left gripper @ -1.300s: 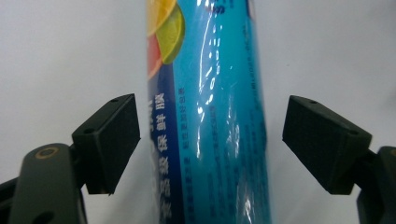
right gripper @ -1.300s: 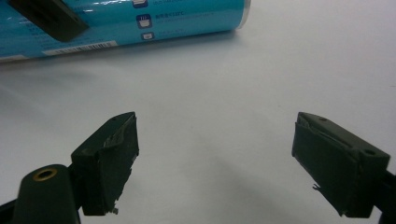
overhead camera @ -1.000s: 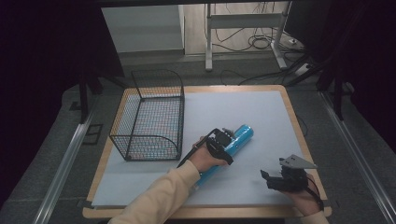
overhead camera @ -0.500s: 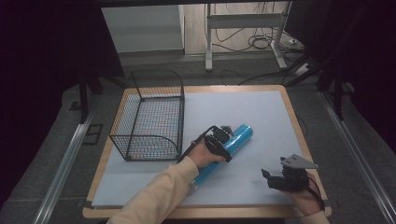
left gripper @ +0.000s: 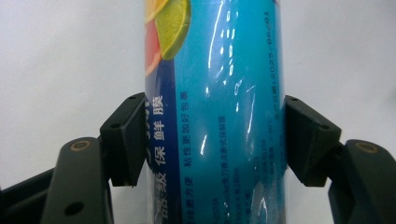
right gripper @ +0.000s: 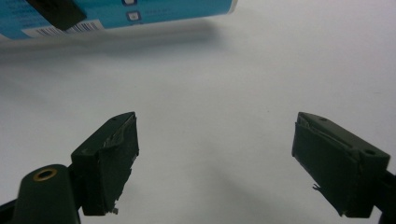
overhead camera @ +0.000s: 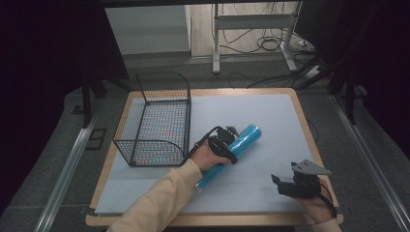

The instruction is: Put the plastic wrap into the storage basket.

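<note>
Left gripper (overhead camera: 226, 143) clamped on blue cling-film roll (overhead camera: 232, 152), pads pressed against both sides of it in the left gripper view (left gripper: 212, 140). Roll lay diagonally on the white table mat (overhead camera: 261, 116), just right of the wire basket (overhead camera: 154, 121), near end hidden under the cream sleeve (overhead camera: 159, 203). Right gripper (overhead camera: 290, 186) parked near the front right edge, jaws wide apart with nothing between, well apart from the roll; same in its own view (right gripper: 215, 154), roll's barcode end (right gripper: 60, 28) visible at top.

Risks, judged: glossy shrink-wrapped cylinder, so likely slip or spin in the pads on lifting. Grip sat off the roll's middle, toward the far end, so likely tilt, near end dragging on mat. Roll long relative to basket opening; could catch the wire rim if brought in crosswise. Sleeve could snag too.

Readable writing: Chinese characters "保鲜膜" on dark blue band, smaller lines of Chinese text below, too small to read fully. Date print "2025 06/01" along the right side. Citrus and lime picture at top. Brand name not legible.
</note>
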Demonstrator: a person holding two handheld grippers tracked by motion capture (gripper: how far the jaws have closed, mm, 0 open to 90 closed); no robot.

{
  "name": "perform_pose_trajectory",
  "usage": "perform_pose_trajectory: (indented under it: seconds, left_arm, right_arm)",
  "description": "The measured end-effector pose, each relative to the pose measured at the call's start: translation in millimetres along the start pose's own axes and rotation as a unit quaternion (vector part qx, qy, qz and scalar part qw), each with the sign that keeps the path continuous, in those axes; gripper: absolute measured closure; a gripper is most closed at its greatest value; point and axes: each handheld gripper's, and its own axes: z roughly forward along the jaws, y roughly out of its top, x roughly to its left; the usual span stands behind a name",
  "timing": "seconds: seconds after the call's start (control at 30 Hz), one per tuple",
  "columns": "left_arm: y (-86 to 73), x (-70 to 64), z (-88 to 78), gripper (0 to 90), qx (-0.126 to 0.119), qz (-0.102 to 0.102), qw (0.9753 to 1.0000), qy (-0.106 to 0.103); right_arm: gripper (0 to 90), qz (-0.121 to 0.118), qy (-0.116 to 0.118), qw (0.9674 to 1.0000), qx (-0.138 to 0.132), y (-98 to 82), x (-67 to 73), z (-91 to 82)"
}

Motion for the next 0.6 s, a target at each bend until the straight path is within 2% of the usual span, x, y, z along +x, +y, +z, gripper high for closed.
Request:
perform_pose_trajectory:
  seconds: [0.03,0.13,0.4,0.6]
  left_arm:
    - [0.6,0.5,-3.9,31.7,0.004,0.008,1.0000,-0.002]
    - [3.1,-1.4,-10.0,31.8,0.003,0.015,0.9999,0.003]
    - [11.3,-4.3,-25.2,31.8,-0.008,0.024,0.9997,0.006]
    - [14.6,-5.1,-30.6,31.8,-0.011,0.027,0.9996,0.007]
  right_arm:
    - [15.1,0.001,0.000,1.0000,0.000,-0.1,0.0,0.0]
    - [15.1,0.001,0.000,1.0000,0.000,-0.1,-0.4,0.0]
    - [15.1,0.001,-0.002,1.0000,-0.004,0.4,-0.6,-1.2]
    - [15.1,0.004,-0.002,1.0000,-0.006,0.7,-1.0,-2.0]
